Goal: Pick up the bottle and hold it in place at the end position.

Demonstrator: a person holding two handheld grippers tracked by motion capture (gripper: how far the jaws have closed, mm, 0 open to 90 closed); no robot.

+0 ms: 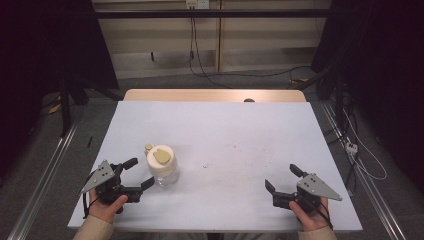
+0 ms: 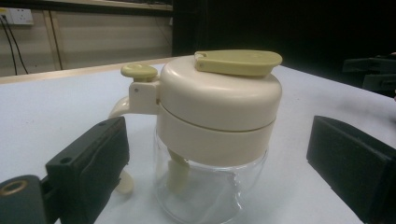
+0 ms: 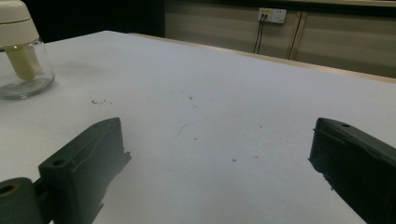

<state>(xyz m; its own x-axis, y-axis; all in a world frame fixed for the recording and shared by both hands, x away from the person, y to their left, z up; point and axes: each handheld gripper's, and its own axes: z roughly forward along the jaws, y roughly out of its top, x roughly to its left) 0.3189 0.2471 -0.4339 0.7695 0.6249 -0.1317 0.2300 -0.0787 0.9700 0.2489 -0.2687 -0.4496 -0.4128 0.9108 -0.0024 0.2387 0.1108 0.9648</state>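
A clear glass jar with a cream plastic lid (image 1: 161, 165) stands upright on the white table (image 1: 225, 130), left of centre. The lid carries a yellowish flap on top (image 2: 238, 62) and a small knob at its side (image 2: 138, 71). My left gripper (image 1: 139, 173) is open just left of the jar, its jaws wide and close to the glass (image 2: 205, 186) without touching it. My right gripper (image 1: 283, 178) is open near the front right of the table, nothing between its jaws. The jar (image 3: 21, 51) sits far off at the left edge of the right gripper view.
A wooden strip (image 1: 215, 95) borders the table's far edge. Small dark specks (image 1: 205, 165) dot the table's middle. Cables (image 1: 360, 150) and metal rails lie on the floor to either side. A wall socket (image 3: 273, 15) sits on the far wall.
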